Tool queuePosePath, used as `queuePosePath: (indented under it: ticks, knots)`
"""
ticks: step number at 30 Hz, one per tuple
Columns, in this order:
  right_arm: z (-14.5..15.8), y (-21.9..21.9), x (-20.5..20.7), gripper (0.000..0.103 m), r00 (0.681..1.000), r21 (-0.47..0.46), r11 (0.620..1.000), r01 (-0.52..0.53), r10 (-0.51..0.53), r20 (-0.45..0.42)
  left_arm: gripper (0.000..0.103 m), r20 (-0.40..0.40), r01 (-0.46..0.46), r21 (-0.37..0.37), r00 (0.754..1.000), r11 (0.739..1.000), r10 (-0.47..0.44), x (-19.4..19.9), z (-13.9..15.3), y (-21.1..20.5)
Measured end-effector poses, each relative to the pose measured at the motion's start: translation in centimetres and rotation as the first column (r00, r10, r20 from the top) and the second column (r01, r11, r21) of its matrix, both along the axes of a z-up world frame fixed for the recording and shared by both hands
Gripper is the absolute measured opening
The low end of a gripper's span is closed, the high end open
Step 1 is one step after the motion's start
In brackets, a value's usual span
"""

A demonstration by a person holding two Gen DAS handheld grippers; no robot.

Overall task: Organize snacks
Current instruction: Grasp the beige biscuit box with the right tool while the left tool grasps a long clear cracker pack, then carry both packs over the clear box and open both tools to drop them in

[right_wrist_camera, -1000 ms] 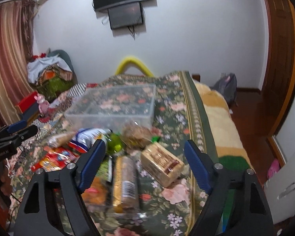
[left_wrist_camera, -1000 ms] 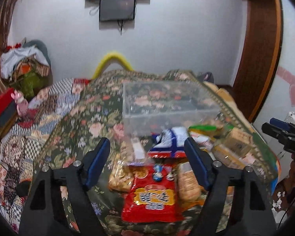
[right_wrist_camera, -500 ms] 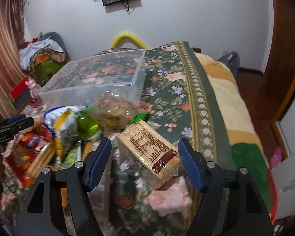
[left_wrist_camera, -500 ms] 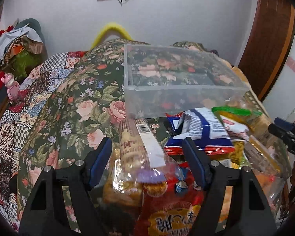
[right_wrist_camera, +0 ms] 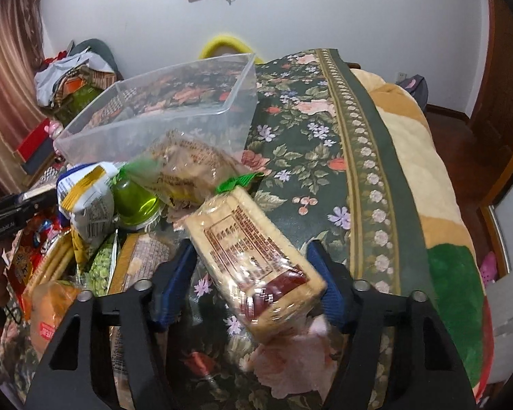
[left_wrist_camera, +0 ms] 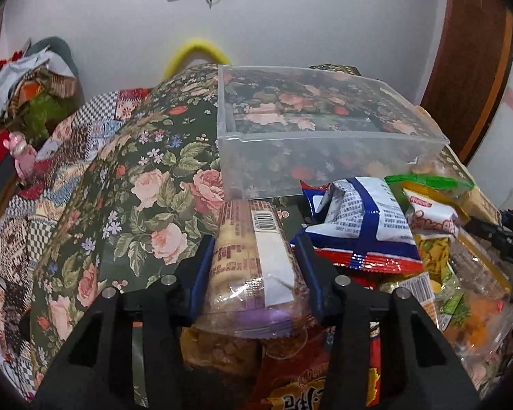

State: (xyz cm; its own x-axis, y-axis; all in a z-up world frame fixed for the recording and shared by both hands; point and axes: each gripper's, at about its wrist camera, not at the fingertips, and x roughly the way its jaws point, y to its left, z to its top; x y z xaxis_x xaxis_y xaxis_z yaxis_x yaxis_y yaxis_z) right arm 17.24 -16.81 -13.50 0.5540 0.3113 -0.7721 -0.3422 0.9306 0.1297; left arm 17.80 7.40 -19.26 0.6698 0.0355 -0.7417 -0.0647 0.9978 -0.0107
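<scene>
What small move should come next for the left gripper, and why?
Probably close fully and lift. The left gripper has its blue fingers on both sides of the clear cookie sleeve, apparently touching it, and the clear plastic bin just beyond holds no snacks. The sleeve lies on other packets, so lifting straight up seems safest.

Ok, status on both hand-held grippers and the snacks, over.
Left hand-held gripper shut on biscuit roll. Right hand-held gripper straddling cracker pack, contact unclear. Clear bin empty; snack pile crowds its front.
</scene>
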Motion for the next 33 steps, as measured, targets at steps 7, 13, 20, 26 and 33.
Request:
queuePosePath:
  ticks: [7,13,20,26,33]
  knots:
    - [0.5,-0.1,-0.8,0.033,1.0,0.007,1.0,-0.007,0.007,0.01,0.046,0.022,-0.002,-0.005,1.0,1.0,0.002,-1.3,1.1,0.4]
    - [2.5,-0.8,-1.5,0.033,0.998,0.02,1.0,0.014,-0.015,0.058,0.046,0.057,-0.013,-0.007,0.998,1.0,0.013,-2.9,3.0,0.7]
    - [5.9,-0.8,-1.1,0.033,0.988,0.029,0.999,0.021,-0.025,0.151,0.046,0.152,-0.01,-0.008,0.988,1.0,0.011,-3.8,6.9,0.5]
    - [8.1,0.2,-0.4,0.033,0.975,0.032,0.999,0.005,-0.012,0.22,0.046,0.219,0.004,-0.019,0.976,1.0,0.0,-3.0,9.9,0.3]
    - [10.0,1.7,0.7,0.033,0.961,0.057,0.998,-0.034,0.017,0.278,0.046,0.247,0.021,-0.018,0.969,1.0,-0.016,-0.3,11.4,-0.4]
